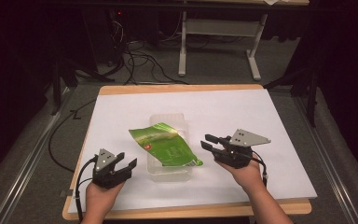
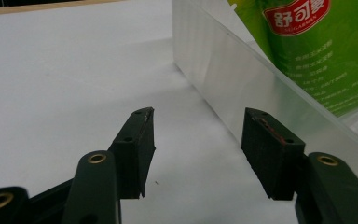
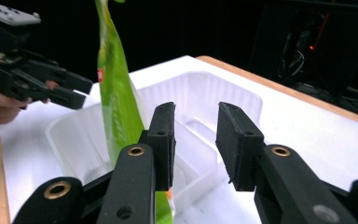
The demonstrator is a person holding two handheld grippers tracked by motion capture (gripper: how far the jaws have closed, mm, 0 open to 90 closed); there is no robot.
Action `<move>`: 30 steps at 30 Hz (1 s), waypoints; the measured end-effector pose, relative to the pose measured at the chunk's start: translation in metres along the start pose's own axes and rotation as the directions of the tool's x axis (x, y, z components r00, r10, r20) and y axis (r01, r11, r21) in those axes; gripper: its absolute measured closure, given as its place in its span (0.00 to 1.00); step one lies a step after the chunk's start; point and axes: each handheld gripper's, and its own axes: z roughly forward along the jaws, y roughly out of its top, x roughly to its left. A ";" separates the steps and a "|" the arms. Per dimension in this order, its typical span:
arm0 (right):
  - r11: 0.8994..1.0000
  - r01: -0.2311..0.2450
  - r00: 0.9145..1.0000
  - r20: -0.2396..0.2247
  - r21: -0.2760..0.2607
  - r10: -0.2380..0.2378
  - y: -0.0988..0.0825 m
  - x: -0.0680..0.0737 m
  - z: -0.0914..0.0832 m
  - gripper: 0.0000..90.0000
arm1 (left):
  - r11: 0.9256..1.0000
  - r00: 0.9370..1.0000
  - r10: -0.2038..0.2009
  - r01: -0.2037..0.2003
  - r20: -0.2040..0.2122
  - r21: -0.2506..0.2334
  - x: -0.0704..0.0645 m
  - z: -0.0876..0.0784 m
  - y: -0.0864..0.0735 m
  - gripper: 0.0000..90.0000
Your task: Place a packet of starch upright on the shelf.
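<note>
Nearest the camera in the high view, two forearms enter from the bottom edge, each hand cut off at the frame. The left gripper [image 1: 123,164] rests over the near left part of the white-topped counter with a wooden edge [image 1: 270,126]. Its fingers [image 2: 142,144] stand apart with nothing between them; bare white surface shows through the gap. The right gripper [image 1: 208,141] sits at the near right, pointing left toward the tray. Its fingers [image 3: 163,140] are also parted and grip nothing, with the tray's near wall visible through the gap.

Between the two grippers lies a shallow rectangular tray of clear plastic [image 1: 165,172]. Its translucent walls are hard to trace against the white surface in the high view. A glossy green plastic pouch with a small red label [image 1: 165,143] rests across it at a slant, hiding most of the tray floor. In the left gripper view, the pouch [image 2: 317,56] runs off the top and right edges, and the tray wall [image 2: 223,74] stands just beyond the right-hand finger. In the right gripper view, the pouch [image 3: 116,107] appears edge-on and partly hidden behind the left-hand finger.

Beyond the counter, a dark floor carries black cables [image 1: 140,60] and a grey metal stand [image 1: 219,32], whose top is cut off.
</note>
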 end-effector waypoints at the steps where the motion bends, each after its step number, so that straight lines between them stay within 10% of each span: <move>1: 1.000 -0.003 1.000 0.011 0.009 0.003 -0.003 -0.001 -0.001 0.76 | 1.000 1.000 0.002 -0.002 0.002 0.001 0.000 0.000 0.000 0.50; 16: 0.988 -0.104 0.988 0.125 0.110 0.090 -0.032 -0.002 -0.004 0.83 | 1.000 0.999 0.001 -0.001 0.034 0.011 -0.011 0.007 0.000 0.64; 30: 0.980 -0.046 0.995 0.094 0.194 0.028 -0.035 0.026 0.020 1.00 | 0.998 0.997 -0.013 0.008 0.082 0.060 -0.025 0.020 -0.006 0.99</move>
